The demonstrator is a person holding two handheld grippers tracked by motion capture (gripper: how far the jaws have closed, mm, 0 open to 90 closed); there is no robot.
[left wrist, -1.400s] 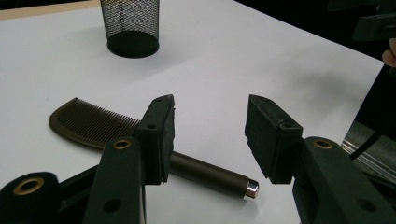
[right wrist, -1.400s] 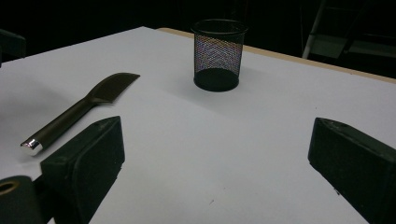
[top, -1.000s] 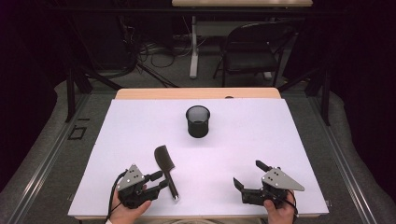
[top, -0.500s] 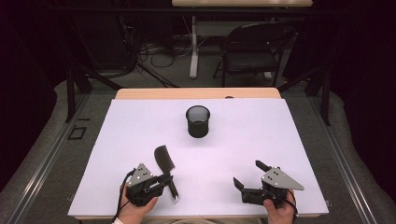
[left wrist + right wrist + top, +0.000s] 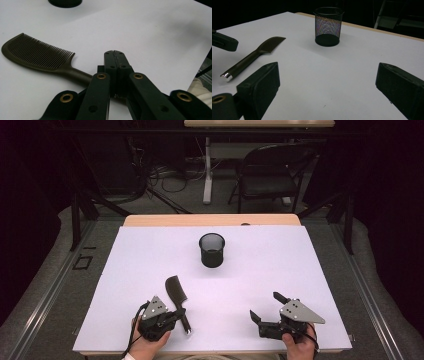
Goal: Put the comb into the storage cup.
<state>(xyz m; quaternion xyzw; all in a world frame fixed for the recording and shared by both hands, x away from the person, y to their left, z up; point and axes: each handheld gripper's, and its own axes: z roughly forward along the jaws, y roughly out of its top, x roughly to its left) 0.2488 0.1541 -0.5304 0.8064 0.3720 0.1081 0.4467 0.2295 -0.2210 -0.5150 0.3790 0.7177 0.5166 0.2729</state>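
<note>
White table (image 5: 310, 270) in dark room. Left gripper (image 5: 115, 54) jaws just closed, tips meeting above handle of dark plastic comb (image 5: 40, 56); grip on handle unclear. Right gripper (image 5: 327, 87) wide open, empty. Right gripper view reveals comb's silver handle cap, black mesh cup (image 5: 328, 26) beyond.

Bare white table (image 5: 300, 270) all round — sole obstacle the mesh cup (image 5: 212, 250), mid-table.
</note>
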